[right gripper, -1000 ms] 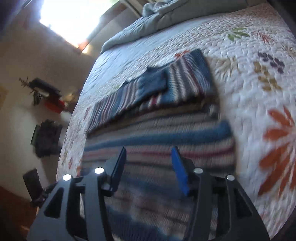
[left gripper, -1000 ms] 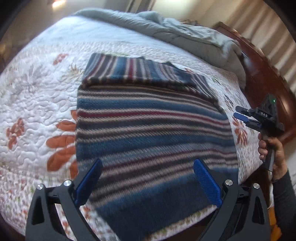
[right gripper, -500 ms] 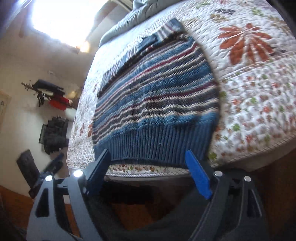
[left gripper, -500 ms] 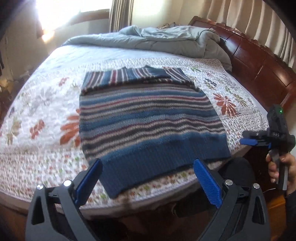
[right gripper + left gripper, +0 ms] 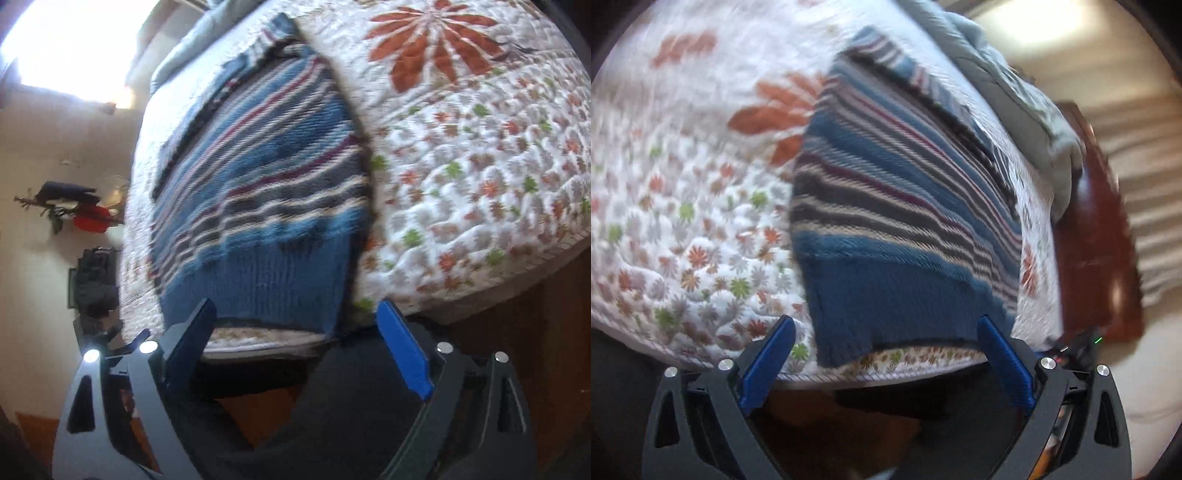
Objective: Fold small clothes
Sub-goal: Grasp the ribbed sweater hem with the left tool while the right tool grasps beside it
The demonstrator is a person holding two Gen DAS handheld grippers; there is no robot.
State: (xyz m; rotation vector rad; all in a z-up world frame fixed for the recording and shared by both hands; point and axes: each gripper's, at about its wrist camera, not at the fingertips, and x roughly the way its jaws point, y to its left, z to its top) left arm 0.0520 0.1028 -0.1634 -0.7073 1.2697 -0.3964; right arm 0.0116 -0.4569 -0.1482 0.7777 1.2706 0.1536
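A blue, grey and cream striped knit sweater (image 5: 897, 206) lies flat on a floral quilted bedspread (image 5: 683, 221), its plain blue hem at the bed's near edge and its sleeves folded in at the far end. My left gripper (image 5: 884, 325) hovers just off the hem's left corner, open, nothing between the fingers. In the right wrist view the same sweater (image 5: 266, 192) fills the middle. My right gripper (image 5: 295, 308) stands open just short of the hem's right corner, holding nothing. A small part of the right gripper (image 5: 1078, 343) shows at the lower right of the left wrist view.
A grey duvet (image 5: 1015, 92) is bunched at the far end of the bed, against a dark wooden bed frame (image 5: 1093, 236). Beyond the bed's left side, dark objects and something red (image 5: 92, 218) stand by a pale wall. Wooden floor lies below the mattress edge.
Both grippers pulled back from over the sweater to its hem at the bed edge, then dropped closer and rolled. The right gripper's jaws widened. The sweater has not moved.
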